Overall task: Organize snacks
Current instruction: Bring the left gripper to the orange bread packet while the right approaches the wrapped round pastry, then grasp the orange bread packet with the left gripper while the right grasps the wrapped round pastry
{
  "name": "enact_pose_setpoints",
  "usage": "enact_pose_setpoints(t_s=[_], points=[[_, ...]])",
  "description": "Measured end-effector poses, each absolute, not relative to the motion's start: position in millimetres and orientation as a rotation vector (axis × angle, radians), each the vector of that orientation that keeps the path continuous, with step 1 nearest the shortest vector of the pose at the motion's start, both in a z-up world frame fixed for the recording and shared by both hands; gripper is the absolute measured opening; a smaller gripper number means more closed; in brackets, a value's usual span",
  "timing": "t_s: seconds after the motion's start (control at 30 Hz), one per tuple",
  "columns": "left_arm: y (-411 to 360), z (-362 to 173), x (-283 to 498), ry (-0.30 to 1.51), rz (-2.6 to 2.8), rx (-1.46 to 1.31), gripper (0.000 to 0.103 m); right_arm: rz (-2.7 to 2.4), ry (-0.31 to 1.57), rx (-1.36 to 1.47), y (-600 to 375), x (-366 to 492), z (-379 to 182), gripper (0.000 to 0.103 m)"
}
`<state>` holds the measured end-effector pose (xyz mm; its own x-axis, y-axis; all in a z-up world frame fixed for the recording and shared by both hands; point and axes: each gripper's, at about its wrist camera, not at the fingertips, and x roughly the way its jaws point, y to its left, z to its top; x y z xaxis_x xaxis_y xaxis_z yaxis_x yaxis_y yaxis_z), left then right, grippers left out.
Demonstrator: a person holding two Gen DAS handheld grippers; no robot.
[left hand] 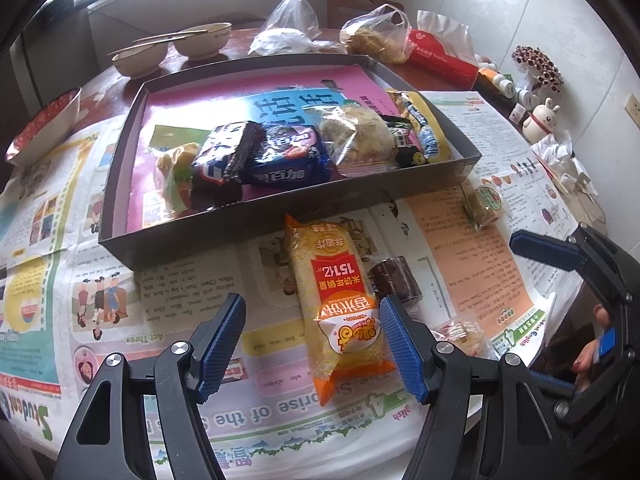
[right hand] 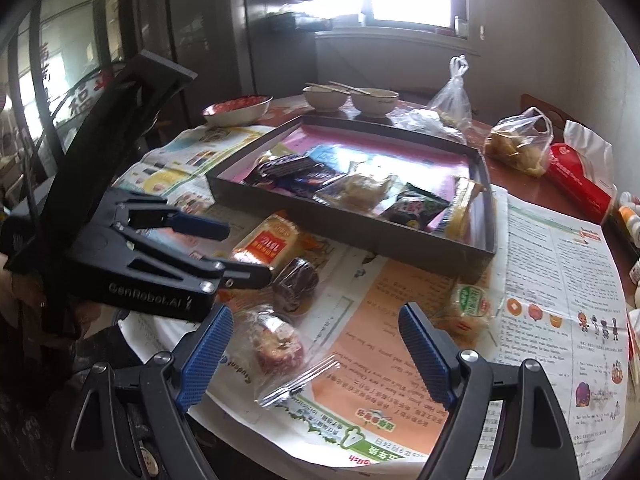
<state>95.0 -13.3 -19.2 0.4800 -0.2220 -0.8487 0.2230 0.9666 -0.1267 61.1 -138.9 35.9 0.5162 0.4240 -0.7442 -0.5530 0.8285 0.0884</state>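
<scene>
Lying on newspaper (left hand: 472,240) outside the box: orange rice-cracker packet (left hand: 340,312), lengthwise between the spread fingers of the left gripper (left hand: 312,340), near end level with the blue pads, neither pad pressing on it; nothing held. Just right of packet: dark brown wrapped cake (left hand: 394,280). Nearer the table edge: clear-wrapped reddish pastry (right hand: 276,344), partly between the wide-open fingers of the right gripper (right hand: 316,356), close to the left pad, well apart from the right one; nothing gripped. Farther right on the paper: small green-labelled snack (right hand: 470,304), alone.

Resting behind, on the same paper: shallow dark cardboard box (left hand: 120,160), pink sheet lining the bottom. Inside, grouped toward the near wall: two dark blue biscuit packs (left hand: 260,156) overlapping, clear-wrapped pale pastry (left hand: 360,136), small black packet (left hand: 404,140), yellow wrapper (left hand: 424,128) along the right wall.

Standing beyond the box: two beige bowls (left hand: 172,46) with chopsticks, red-patterned bowl (left hand: 44,124), two plastic bags (left hand: 332,28).
</scene>
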Motion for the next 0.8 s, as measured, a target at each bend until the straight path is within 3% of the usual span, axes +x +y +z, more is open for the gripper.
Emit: enact_pose_setpoints(t_s=[0.8], points=[[4.9,-25.5,102.8,1.050,-0.205,-0.014,0.071,0.640,0.900,-0.266,-110.3,60.1,7.7,0.084]])
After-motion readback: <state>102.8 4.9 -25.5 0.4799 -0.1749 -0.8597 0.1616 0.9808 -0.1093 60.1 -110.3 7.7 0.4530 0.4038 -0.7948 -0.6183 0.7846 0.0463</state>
